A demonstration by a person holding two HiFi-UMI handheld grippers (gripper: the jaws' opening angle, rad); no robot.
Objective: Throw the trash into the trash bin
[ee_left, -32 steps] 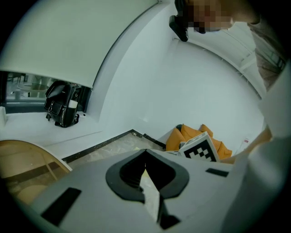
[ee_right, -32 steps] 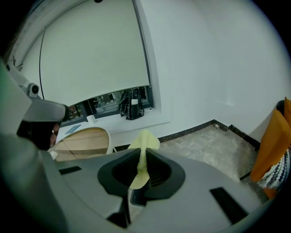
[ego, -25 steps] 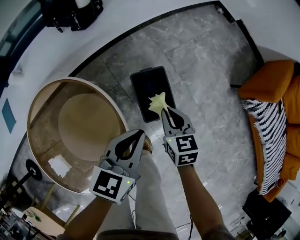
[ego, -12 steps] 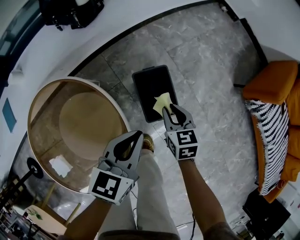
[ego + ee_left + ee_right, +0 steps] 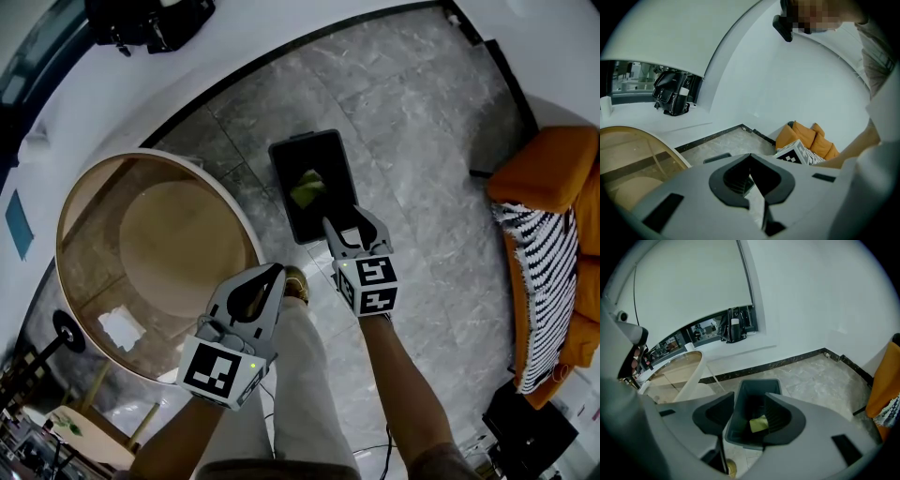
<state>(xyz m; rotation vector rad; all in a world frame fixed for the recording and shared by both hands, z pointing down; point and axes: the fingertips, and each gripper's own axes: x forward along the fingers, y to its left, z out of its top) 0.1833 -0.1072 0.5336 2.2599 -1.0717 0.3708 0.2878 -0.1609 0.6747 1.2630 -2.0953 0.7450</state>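
crumpled yellow trash [image 5: 307,187] lies inside the dark bin [image 5: 323,137] on the floor; it looks light, soft and easy to pinch anywhere. right tongs [image 5: 345,217], just opened, hang spread and empty above the bin. left tongs [image 5: 255,291] are pressed together, empty.

Round glass table [image 5: 159,234], orange sofa [image 5: 548,164], grey marble floor [image 5: 412,122]

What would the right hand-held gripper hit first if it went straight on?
Probably the mouth of the trash bin, then the yellow trash inside. The right hand-held gripper has just been opening its jaws, nothing between them.
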